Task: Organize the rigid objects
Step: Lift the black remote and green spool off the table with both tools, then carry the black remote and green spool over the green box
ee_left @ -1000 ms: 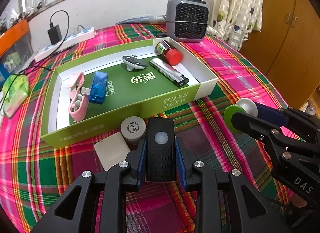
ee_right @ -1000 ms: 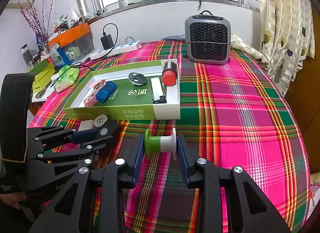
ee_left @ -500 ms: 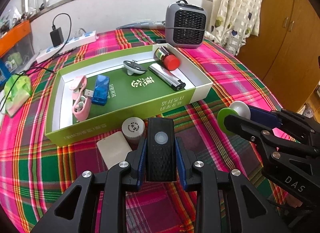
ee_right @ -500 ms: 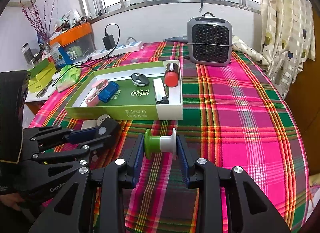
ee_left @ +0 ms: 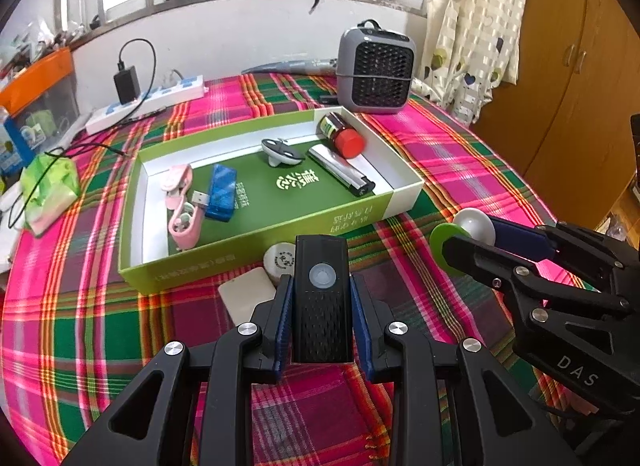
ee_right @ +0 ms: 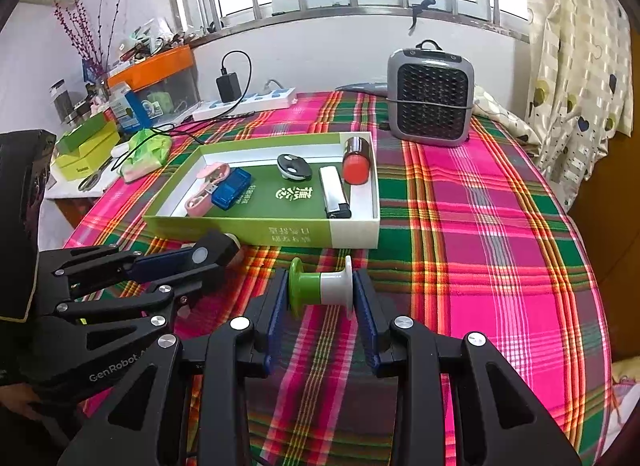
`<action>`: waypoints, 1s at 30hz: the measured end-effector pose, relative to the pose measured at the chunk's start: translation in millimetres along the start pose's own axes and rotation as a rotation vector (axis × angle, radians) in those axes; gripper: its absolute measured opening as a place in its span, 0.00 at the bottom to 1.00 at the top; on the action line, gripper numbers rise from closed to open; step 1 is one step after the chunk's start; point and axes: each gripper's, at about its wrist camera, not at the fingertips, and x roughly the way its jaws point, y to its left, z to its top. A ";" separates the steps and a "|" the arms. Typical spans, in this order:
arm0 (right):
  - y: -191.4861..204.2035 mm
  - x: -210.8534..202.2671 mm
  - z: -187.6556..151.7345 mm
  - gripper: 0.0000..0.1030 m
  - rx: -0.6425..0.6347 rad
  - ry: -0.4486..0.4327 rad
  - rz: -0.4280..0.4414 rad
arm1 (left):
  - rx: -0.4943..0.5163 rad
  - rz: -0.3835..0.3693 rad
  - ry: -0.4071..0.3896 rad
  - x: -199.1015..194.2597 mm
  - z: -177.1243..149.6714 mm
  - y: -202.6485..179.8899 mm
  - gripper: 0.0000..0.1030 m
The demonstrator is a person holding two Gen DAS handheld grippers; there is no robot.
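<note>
My left gripper [ee_left: 322, 302] is shut on a black rectangular device [ee_left: 322, 298] with a round button, held above the plaid tablecloth in front of the green box [ee_left: 256, 250]. My right gripper [ee_right: 320, 290] is shut on a green-and-white spool [ee_right: 322, 286], held sideways between its blue pads. In the left wrist view the right gripper [ee_left: 496, 242] shows at the right with the spool [ee_left: 464, 229]. In the right wrist view the left gripper [ee_right: 192, 262] with the black device [ee_right: 212, 252] sits at the left. The box holds a pink case [ee_left: 182, 201], a blue USB device [ee_left: 220, 193], a key fob [ee_left: 280, 151], a lighter [ee_left: 340, 171] and a red-capped bottle [ee_left: 342, 135].
A round beige cap [ee_left: 280, 262] and a flat beige pad [ee_left: 248, 298] lie on the cloth just before the box. A grey fan heater [ee_left: 374, 73] stands behind it. A power strip [ee_left: 148, 103] and a green packet [ee_left: 48, 189] lie at the left. A wooden wardrobe [ee_left: 560, 77] stands right.
The left gripper has risen a little with the black device, so the box and the table look slightly farther off. The right gripper and its spool have stayed in place.
</note>
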 end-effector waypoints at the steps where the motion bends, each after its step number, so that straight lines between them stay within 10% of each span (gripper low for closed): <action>1: 1.4 -0.3 0.7 0.33 -0.003 -0.001 0.001 | -0.003 0.003 -0.003 -1.6 0.6 1.0 0.26; 30: 16.1 1.0 32.2 0.33 -0.064 -0.042 0.020 | -0.039 0.065 -0.068 -22.5 22.2 30.1 0.26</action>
